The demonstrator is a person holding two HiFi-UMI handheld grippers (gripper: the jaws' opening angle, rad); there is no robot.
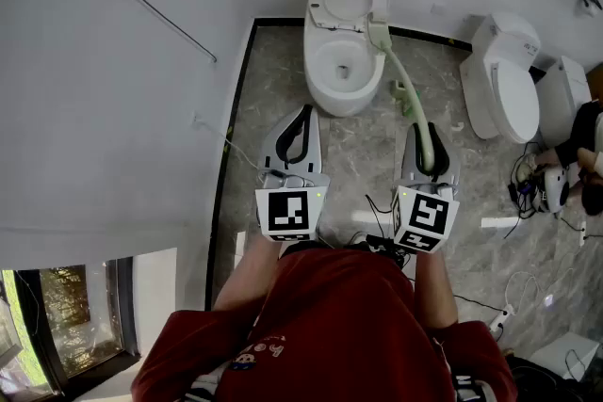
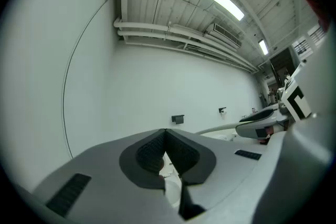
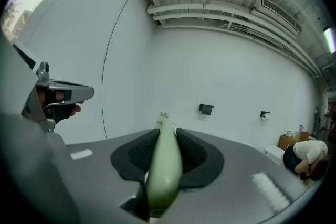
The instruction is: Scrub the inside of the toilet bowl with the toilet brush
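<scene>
Toilet brush (image 1: 397,69) sat pinched in right gripper (image 1: 426,141) jaws, head reaching upper-centre toilet bowl (image 1: 325,88) to scrub; left gripper (image 1: 300,132) jaws pressed together, empty.

Red shirt (image 1: 350,320), grey hand-held grippers (image 1: 305,111) (image 1: 422,129), marker cubes (image 1: 290,213) (image 1: 426,219)

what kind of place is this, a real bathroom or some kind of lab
Probably a lab or test room set up as a bathroom, not a home one: besides the open toilet, more toilets sit loose at the side, and loose cables trail over the floor.
</scene>
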